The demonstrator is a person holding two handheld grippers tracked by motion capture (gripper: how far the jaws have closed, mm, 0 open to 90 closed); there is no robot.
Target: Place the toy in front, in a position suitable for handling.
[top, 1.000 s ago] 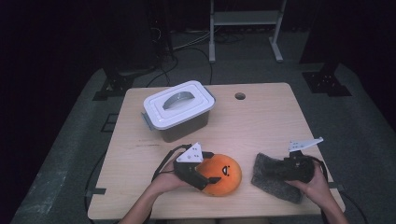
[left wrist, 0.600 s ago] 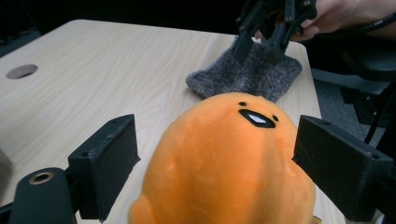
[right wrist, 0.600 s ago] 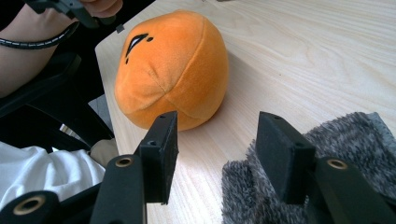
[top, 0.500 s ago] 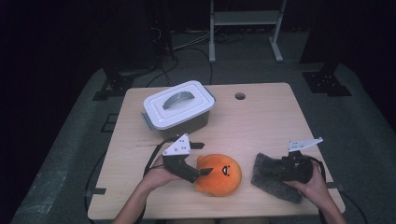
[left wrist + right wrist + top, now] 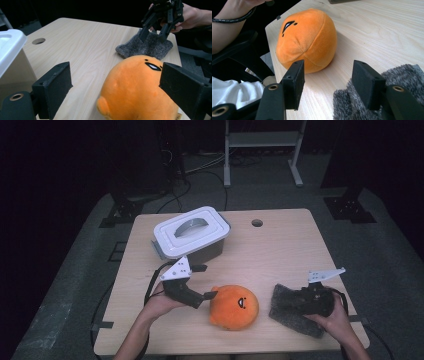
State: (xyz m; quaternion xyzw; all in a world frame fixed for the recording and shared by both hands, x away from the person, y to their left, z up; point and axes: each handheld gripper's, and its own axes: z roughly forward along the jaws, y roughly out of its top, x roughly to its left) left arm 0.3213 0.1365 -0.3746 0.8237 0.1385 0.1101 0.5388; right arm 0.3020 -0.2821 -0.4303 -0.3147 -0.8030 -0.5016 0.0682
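Note:
An orange plush [image 5: 234, 306] with a small face lies near the table's front edge. My left gripper [image 5: 210, 295] sits at its left side. Its jaws have just been opening and stand wide, with the plush [image 5: 135, 90] ahead between them and unpressed. A grey fuzzy cloth [image 5: 295, 315] lies to the right of the plush. My right gripper [image 5: 282, 302] rests over the cloth's near end. Its jaws have also just been opening. In the right gripper view one jaw stands above the cloth [image 5: 407, 75] and the other above bare wood, with the plush [image 5: 309, 40] beyond.
A white lidded box [image 5: 190, 232] with a handle stands at the back left of the wooden table [image 5: 280, 250]. A round cable hole [image 5: 257, 223] sits near the far edge. Cables and a metal stand lie on the dark floor behind.
My left gripper has drawn back to the left and risen a little off the plush, which now lies uncovered. The right hand has stayed over the cloth.

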